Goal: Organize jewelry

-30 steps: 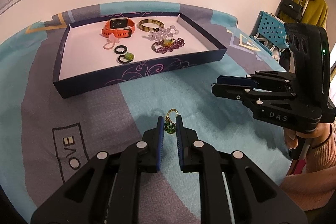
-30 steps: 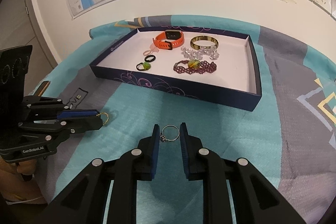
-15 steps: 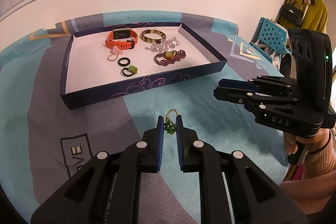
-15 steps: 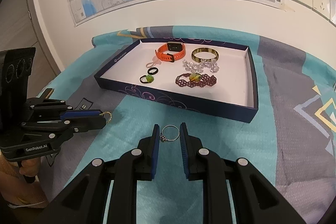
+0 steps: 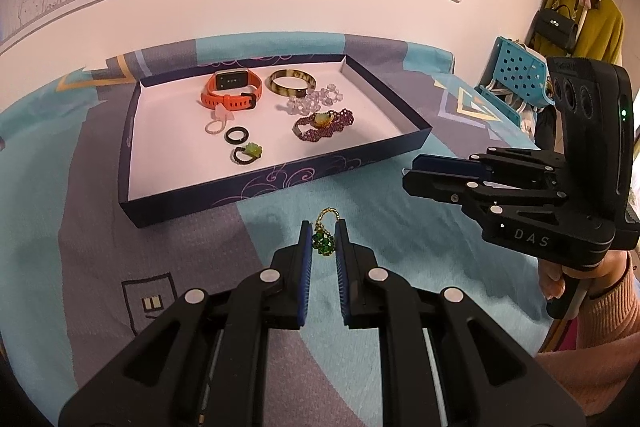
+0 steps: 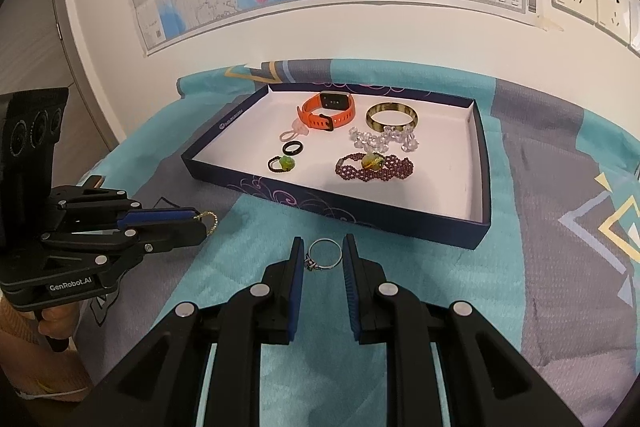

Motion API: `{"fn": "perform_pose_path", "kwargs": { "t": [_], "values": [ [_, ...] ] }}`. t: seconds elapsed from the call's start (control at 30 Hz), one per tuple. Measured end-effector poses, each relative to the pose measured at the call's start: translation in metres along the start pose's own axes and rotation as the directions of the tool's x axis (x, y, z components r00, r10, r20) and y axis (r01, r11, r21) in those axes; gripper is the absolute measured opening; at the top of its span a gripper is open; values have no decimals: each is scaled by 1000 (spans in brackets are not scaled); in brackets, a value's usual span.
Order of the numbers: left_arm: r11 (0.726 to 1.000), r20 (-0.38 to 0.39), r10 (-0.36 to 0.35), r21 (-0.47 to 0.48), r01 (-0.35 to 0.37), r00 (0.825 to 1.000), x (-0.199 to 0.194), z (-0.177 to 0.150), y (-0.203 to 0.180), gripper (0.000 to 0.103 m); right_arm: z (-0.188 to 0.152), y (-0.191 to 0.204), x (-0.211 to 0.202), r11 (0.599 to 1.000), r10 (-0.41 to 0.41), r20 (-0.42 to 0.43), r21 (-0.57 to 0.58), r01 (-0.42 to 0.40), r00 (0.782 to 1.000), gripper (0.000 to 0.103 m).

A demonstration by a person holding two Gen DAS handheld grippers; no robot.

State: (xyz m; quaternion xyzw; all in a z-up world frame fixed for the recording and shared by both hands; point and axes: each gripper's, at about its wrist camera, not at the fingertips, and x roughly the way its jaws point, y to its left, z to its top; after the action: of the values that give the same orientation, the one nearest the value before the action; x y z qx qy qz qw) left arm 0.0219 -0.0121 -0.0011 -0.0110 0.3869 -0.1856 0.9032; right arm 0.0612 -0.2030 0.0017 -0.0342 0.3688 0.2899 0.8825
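Left gripper (image 5: 323, 242) clamped on a green-beaded gold ring (image 5: 323, 241), pinched at the bead cluster so the loop projects forward; right gripper (image 6: 323, 258) closed across a silver ring (image 6: 324, 255), pads bearing on opposite sides of the band; both held clear above the patterned cloth-covered surface (image 6: 520, 267), short of the open tray (image 6: 478, 187), where an orange watch (image 6: 328, 111), bangle (image 6: 392, 117) and beaded bracelet (image 6: 374, 167) already lie sorted; judged stage: carrying toward the tray.

Black linkage grippers (image 5: 324, 247), blue ribbed fingers (image 5: 306, 267), silver screws, pink knit sleeve (image 5: 600, 323).
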Motion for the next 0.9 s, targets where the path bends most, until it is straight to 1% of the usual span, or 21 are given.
{"fn": "perform_pose_path", "kwargs": {
  "t": [0.9],
  "values": [
    [999, 56, 20, 23, -22, 998, -6, 24, 1, 12, 20, -3, 1, 1000, 0, 30, -12, 0, 1000, 17]
  ]
}}
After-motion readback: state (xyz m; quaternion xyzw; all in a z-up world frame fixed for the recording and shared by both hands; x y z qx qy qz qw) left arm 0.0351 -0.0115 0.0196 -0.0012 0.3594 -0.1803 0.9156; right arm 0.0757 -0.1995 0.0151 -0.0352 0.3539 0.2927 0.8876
